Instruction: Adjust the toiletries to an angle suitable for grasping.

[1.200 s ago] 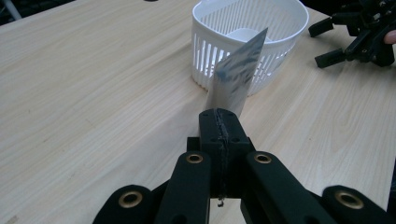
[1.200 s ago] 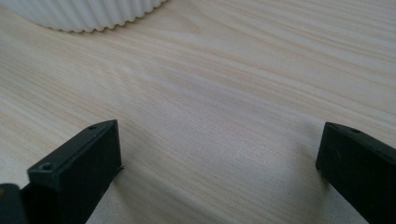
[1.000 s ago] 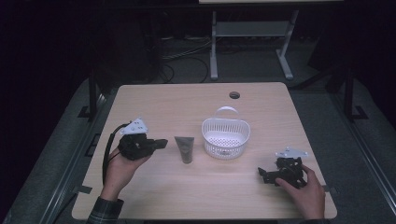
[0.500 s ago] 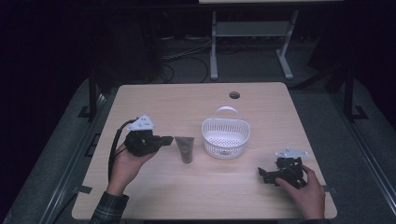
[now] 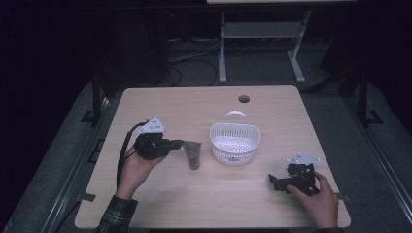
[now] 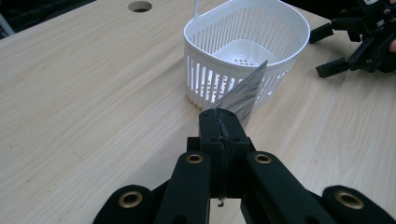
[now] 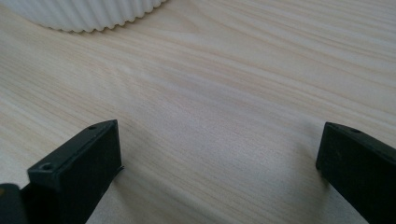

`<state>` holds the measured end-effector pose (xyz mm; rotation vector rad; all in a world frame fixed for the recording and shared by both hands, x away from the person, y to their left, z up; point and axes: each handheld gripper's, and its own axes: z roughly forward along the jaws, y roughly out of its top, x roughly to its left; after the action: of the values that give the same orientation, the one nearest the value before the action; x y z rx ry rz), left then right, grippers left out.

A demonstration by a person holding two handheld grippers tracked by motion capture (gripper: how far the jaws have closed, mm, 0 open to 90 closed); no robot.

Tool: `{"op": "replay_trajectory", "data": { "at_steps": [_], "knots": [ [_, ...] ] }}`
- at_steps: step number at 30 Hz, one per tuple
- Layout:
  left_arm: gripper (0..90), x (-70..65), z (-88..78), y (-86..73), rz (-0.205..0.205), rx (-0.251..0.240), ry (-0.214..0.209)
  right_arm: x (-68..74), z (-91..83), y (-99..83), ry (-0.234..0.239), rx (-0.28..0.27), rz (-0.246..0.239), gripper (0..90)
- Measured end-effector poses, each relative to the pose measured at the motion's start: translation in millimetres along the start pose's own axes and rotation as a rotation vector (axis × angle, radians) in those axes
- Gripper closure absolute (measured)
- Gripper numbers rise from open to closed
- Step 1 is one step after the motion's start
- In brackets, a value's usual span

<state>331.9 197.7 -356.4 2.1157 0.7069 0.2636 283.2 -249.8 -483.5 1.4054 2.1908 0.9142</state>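
The left hand-held gripper (image 6: 219, 128) is clamped on the grey tube's (image 6: 243, 91) crimped end beside the white basket (image 6: 247, 51); the right hand-held gripper (image 7: 219, 154) rests on the counter (image 7: 224, 93), jaws wide apart.

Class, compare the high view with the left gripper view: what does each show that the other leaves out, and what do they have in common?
High view alone: the person's two hands, the left hand and the right hand, plus the floor and a desk frame behind the table.

Left gripper view alone: close up, the left gripper has its jaws shut on the edge of the grey tube, and the slots in the basket wall are clear.

Both: the white basket, the grey tube, the right gripper, the cable hole and the wooden table.
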Motion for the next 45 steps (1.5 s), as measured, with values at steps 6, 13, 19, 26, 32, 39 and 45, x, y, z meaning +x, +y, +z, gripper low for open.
{"op": "replay_trajectory", "data": {
  "at_steps": [6,13,19,26,32,39,45],
  "knots": [
    [89.7,4.3,3.6,-0.1,-0.003,0.007,0.016,0.0,0.0,0.0,0.000,0.000,0.001,0.0],
    [89.7,8.0,6.3,2.2,0.001,0.012,0.031,0.0,-0.1,0.0,0.001,0.000,0.000,0.0],
    [89.7,10.8,10.1,5.0,0.001,0.009,0.039,0.0,-0.1,0.0,0.000,0.000,0.000,0.0],
    [89.7,15.0,13.4,6.3,0.000,0.006,0.038,-0.1,0.0,0.0,-0.001,-0.001,-0.002,0.0],
    [89.7,20.1,16.9,7.1,-0.007,0.004,0.039,-0.1,0.0,0.0,-0.001,-0.001,-0.002,0.0],
    [89.7,23.9,20.7,9.8,-0.007,0.002,0.039,-0.1,0.0,0.0,-0.002,0.000,-0.001,0.0],
    [89.6,24.6,18.2,8.8,-0.007,0.002,0.029,-0.1,0.0,0.0,-0.002,0.000,-0.001,0.0]
  ]
}}
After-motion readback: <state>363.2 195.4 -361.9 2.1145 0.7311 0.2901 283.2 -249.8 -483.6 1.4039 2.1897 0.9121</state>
